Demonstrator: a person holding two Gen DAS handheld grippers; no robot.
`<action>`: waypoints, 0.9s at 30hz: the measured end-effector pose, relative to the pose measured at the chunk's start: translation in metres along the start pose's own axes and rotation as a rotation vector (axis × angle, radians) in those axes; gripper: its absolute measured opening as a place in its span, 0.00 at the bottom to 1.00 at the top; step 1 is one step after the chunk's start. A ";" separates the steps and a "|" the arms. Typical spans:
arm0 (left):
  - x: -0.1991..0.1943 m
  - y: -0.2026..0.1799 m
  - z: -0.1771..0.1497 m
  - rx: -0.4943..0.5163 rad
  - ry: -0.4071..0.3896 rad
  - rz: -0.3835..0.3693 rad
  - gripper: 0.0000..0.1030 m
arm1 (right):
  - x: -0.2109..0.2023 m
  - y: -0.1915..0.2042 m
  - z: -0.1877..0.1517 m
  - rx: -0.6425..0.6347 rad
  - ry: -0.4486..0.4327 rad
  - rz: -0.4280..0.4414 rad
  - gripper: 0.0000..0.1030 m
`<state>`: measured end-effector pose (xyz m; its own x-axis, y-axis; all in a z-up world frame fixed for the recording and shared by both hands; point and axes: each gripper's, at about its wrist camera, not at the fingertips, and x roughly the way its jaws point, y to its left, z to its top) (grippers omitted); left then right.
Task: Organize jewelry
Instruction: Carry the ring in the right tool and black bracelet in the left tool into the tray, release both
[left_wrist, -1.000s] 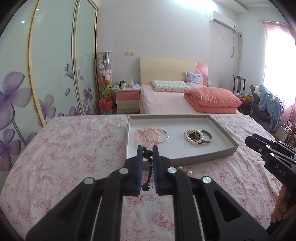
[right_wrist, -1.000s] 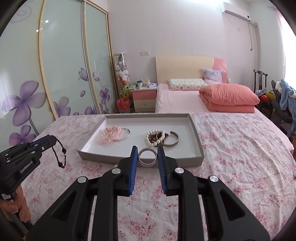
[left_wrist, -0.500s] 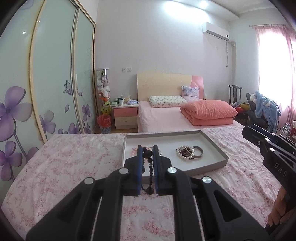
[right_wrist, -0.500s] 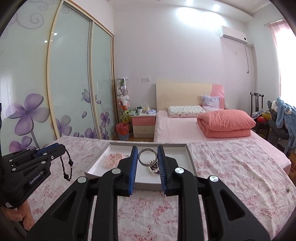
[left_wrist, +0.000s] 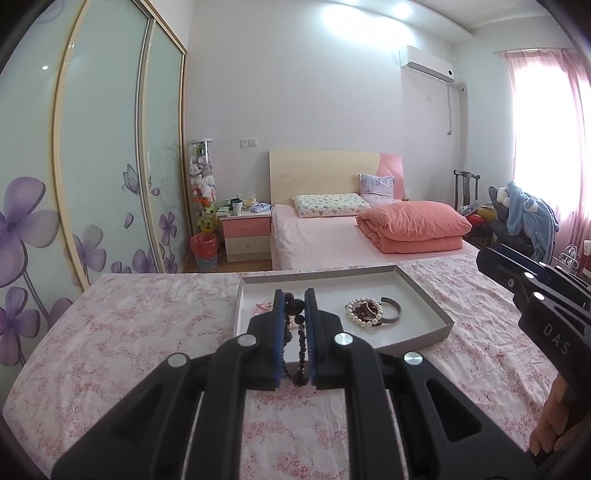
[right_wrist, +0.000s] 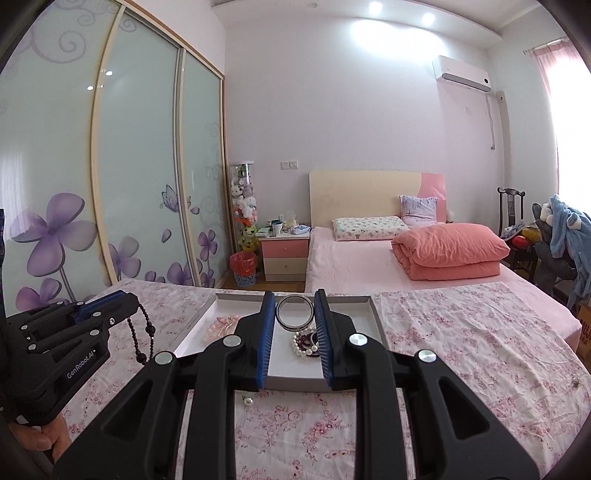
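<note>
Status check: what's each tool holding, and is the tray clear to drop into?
Left tool shut on black bead strand. Right tool shut on silver bangle. Tray ahead, partly filled, nothing blocking.

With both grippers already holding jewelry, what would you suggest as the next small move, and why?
Probably carry the right gripper, shut on the silver bangle, forward over the tray and lower it: the bangle hangs above the near rim, and bare floor shows beside the pearl bracelet.

Bedspread (left_wrist: 147, 325): white with pink floral print. Tray (left_wrist: 424, 295): grey wall, white floor. Bead strand (left_wrist: 297, 332): black (glossy). Bangle (right_wrist: 294, 312): silver. Pearl bracelet (left_wrist: 360, 314): white. Folded quilt (right_wrist: 450, 251): coral. Wardrobe doors (right_wrist: 129, 184): pale green, purple flowers.
</note>
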<state>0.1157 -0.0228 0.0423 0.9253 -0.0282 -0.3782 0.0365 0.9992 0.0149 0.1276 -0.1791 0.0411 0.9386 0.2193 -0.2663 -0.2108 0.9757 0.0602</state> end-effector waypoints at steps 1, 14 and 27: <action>0.004 0.000 0.002 -0.002 0.002 -0.001 0.11 | 0.002 0.000 0.001 0.000 -0.001 0.000 0.22; 0.085 0.010 0.013 -0.036 0.073 -0.001 0.11 | 0.088 -0.014 0.006 0.038 0.103 0.003 0.22; 0.169 0.005 0.009 -0.014 0.169 0.000 0.11 | 0.176 -0.032 -0.022 0.102 0.300 -0.007 0.22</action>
<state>0.2755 -0.0229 -0.0129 0.8488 -0.0248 -0.5282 0.0306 0.9995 0.0022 0.2940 -0.1720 -0.0292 0.8145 0.2179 -0.5376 -0.1622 0.9754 0.1495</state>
